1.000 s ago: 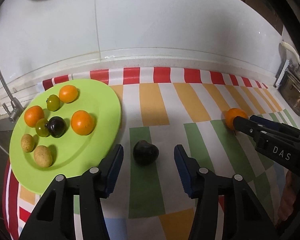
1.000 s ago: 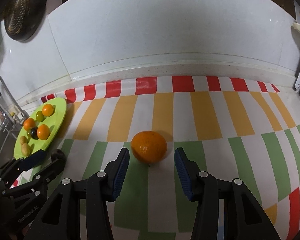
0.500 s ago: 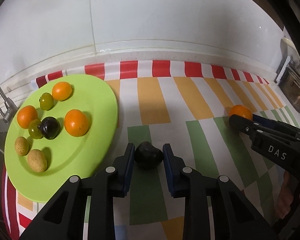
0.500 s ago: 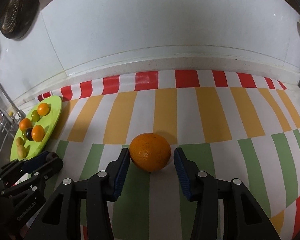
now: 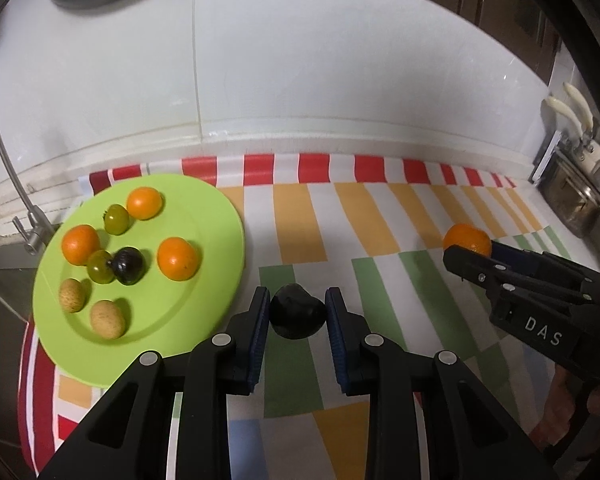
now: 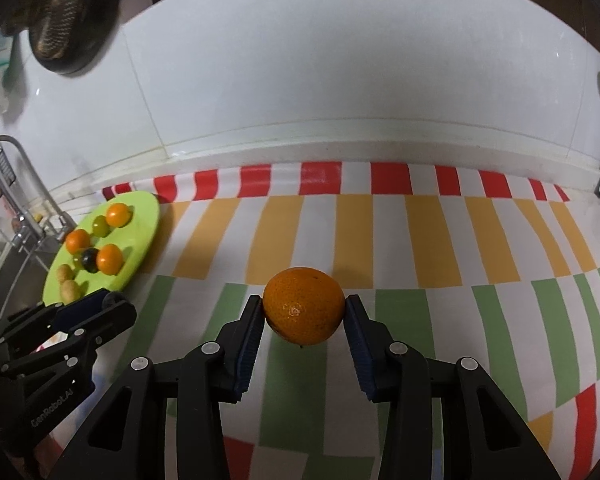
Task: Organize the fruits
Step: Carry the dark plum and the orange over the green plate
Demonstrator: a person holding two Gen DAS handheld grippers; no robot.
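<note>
My left gripper (image 5: pixel 298 312) is shut on a dark plum (image 5: pixel 297 317), held just above the striped cloth beside the green plate (image 5: pixel 216 216). The plate holds several fruits: oranges, green tomatoes, a dark plum and two brown fruits. My right gripper (image 6: pixel 304 312) is shut on an orange (image 6: pixel 304 305), lifted a little off the cloth. The right gripper also shows in the left wrist view (image 5: pixel 466 252) at the right, with the orange (image 5: pixel 466 238) in it. The left gripper appears in the right wrist view (image 6: pixel 100 304) by the plate (image 6: pixel 148 212).
A striped cloth (image 5: pixel 340 224) covers the counter up to a white tiled wall. A tap (image 5: pixel 24 208) and sink stand left of the plate. A metal rack (image 5: pixel 568 196) sits at the far right. A dark pan (image 6: pixel 60 32) hangs on the wall.
Both grippers have closed on their fruits: the left on the dark plum, the right on the orange. Both fruits now sit slightly raised off the cloth.
</note>
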